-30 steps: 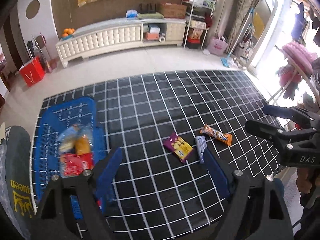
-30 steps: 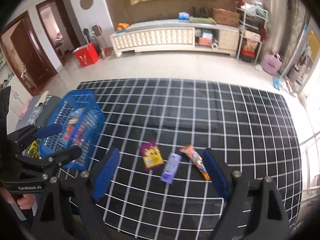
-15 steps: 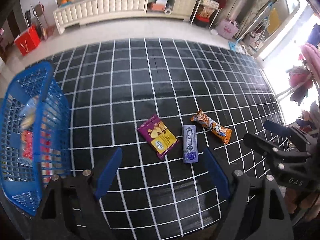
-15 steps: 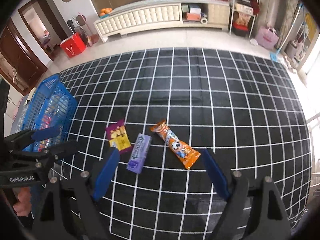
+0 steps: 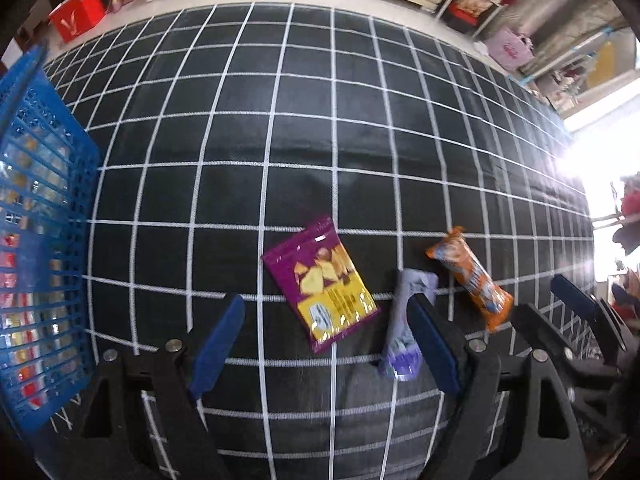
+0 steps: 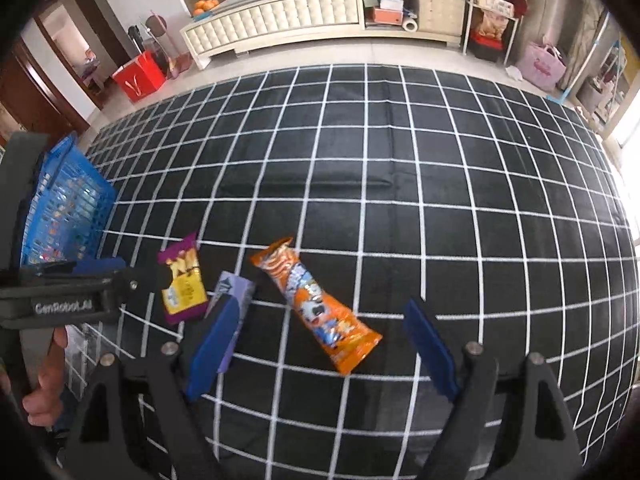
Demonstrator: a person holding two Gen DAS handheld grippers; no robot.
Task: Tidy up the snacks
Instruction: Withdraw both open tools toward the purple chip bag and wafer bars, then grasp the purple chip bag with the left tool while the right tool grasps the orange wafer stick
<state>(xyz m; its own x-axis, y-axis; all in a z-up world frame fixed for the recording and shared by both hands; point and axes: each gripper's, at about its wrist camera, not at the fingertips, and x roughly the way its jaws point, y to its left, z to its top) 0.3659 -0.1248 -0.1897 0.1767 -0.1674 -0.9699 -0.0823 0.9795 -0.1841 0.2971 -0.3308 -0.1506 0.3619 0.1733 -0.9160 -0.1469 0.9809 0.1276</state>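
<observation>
Left wrist view shows the left gripper (image 5: 328, 336) wide open over the purple chip bag (image 5: 320, 284), holding nothing. The right gripper (image 6: 320, 344) is wide open over the orange snack (image 6: 316, 304). Go straight down and pinch only one pack. The blue basket (image 5: 40, 240) waits on the left.

The black mat (image 6: 400, 240) with its white grid looks like matt woven cloth, creased in places. On it, the purple chip bag (image 5: 324, 284) and the orange snack wrapper (image 6: 320, 304) are glossy film that catches the light; the lilac bar wrapper (image 5: 400, 344) looks the same, though blurred. The blue basket (image 5: 44, 240) is moulded plastic lattice, slightly shiny. Each tool has matt black plastic arms, smooth blue pads (image 6: 212, 344) and small bright metal rivets. The floor (image 6: 360, 54) beyond is pale, polished tile.
</observation>
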